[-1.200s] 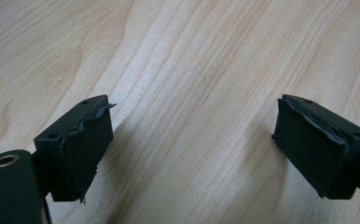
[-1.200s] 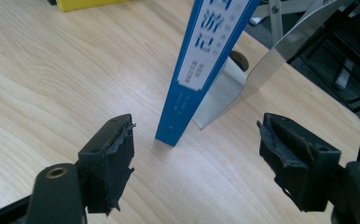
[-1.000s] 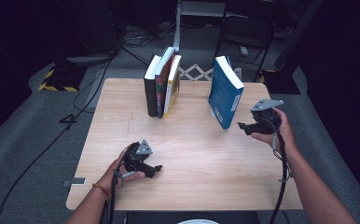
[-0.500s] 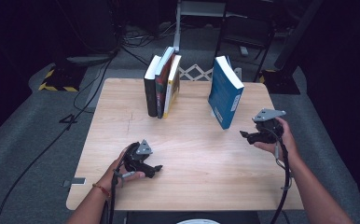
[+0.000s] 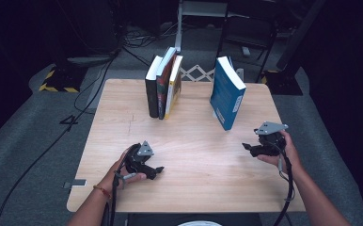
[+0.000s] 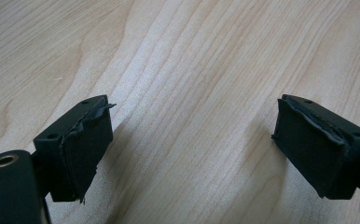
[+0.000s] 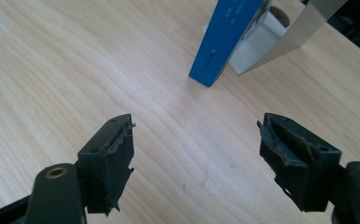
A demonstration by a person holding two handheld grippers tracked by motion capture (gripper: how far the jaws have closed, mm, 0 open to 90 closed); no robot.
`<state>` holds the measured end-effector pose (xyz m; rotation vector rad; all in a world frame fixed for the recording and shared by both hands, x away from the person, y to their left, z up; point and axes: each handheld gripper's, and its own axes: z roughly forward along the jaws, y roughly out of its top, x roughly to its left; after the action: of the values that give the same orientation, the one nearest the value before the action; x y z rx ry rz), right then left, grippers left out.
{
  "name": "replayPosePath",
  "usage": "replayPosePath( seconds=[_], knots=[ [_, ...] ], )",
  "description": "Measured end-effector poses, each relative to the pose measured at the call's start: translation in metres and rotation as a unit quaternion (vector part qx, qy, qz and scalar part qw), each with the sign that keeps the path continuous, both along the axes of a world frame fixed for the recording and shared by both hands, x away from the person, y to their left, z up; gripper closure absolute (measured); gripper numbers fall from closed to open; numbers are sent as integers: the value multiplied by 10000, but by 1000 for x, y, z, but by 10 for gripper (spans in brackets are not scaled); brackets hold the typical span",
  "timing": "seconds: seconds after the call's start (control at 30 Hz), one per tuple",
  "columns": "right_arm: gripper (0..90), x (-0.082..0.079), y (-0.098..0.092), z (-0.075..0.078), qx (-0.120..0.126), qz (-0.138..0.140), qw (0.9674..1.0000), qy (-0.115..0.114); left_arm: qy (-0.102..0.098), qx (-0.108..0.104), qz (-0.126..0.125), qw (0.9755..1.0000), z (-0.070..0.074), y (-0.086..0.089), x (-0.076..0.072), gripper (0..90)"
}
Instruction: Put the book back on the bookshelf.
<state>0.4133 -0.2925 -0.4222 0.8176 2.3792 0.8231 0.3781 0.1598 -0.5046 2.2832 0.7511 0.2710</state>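
On the left, the left gripper [image 5: 155, 170] lies low on the wooden table [image 5: 193, 188], held in the person's left hand [image 5: 123, 167]. Its jaws are apart with nothing between them, just bare wood, so it looks like it is resting and waiting. Farther back, a little left of the middle, three books [image 5: 163, 87] stand side by side near the back edge. They lean on each other, and that seems to be what keeps them up. There is a wide gap, and then the blue book [image 5: 226, 94] stands alone, tipped a bit to one side. In the right gripper view a metal bookend [image 7: 280, 39] sits just behind it, and I think that stops it from falling over. The right gripper [image 5: 249, 148] is on the right side of the table, near the blue book but not touching it, and it points toward the middle of the table. Its jaws are spread wide and hold nothing. The blue book is the nearest thing to it, so that is likely the one being worked on. Nothing lies on the wood between that gripper and the book. Around the table there are black cables [image 5: 52, 141] on the grey floor [image 5: 24, 155] and a yellow and black striped block [image 5: 57, 84] far to the left.
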Motion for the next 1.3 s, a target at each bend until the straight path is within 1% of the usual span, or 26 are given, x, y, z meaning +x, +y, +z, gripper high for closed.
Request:
replayPosePath(
  seconds=[0.13, 0.23, 0.3, 0.33, 0.4, 0.47, 0.53, 0.57, 0.7, 0.87, 0.97, 1.03, 1.17, 1.23, 1.27, 1.3],
  knots=[
    [266, -7, -4, -10, -60, 50, 10000, 24, 0, 0, -1, 10000, 0, 0, 0, 119],
    [266, -12, -7, -16, 17, 79, 10000, 42, 0, 0, -1, 10000, 0, 0, 0, 119],
    [266, -15, -10, -21, 4, 111, 9999, 34, 0, 1, -1, 10000, 0, 0, 0, 119],
    [265, -17, -11, -23, 45, 108, 9999, 43, 0, 1, -1, 10000, 0, 0, 0, 119],
    [264, -18, -12, -26, 50, 133, 9999, 56, 1, 0, -1, 10000, 0, 0, 0, 119],
    [264, -24, -15, -33, 50, 169, 9998, 60, -1, -1, 0, 10000, 0, 0, 0, 119],
    [264, -25, -16, -34, 69, 195, 9998, 62, -1, 0, -1, 10000, 0, 0, 0, 119],
    [264, -29, -18, -39, 84, 195, 9997, 94, 0, 1, -2, 10000, 0, 0, 0, 119],
    [264, -36, -23, -45, 115, 199, 9997, 92, 0, 0, -1, 10000, 0, 0, 0, 119],
    [254, -46, -32, -53, 300, 197, 9993, 116, -1, 2, 29, 10000, 0, 0, 0, 119],
    [248, -52, -39, -58, 399, 146, 9990, 125, -2, 1, 38, 10000, 0, 0, -1, 119],
    [244, -56, -44, -60, 447, 81, 9989, 90, -2, 0, 39, 10000, 0, 0, -1, 119],
    [237, -63, -53, -66, 596, 19, 9981, 149, -2, 1, 39, 10000, 0, 0, -1, 119],
    [235, -64, -56, -67, 617, 19, 9980, 150, -2, 0, 38, 10000, 0, 0, -1, 119],
    [234, -68, -62, -70, 693, -54, 9974, 197, -1, 0, 40, 10000, 0, 0, -1, 119],
    [234, -68, -62, -70, 693, -54, 9974, 197, -1, 0, 40, 10000, 0, 0, -1, 119]
  ],
)
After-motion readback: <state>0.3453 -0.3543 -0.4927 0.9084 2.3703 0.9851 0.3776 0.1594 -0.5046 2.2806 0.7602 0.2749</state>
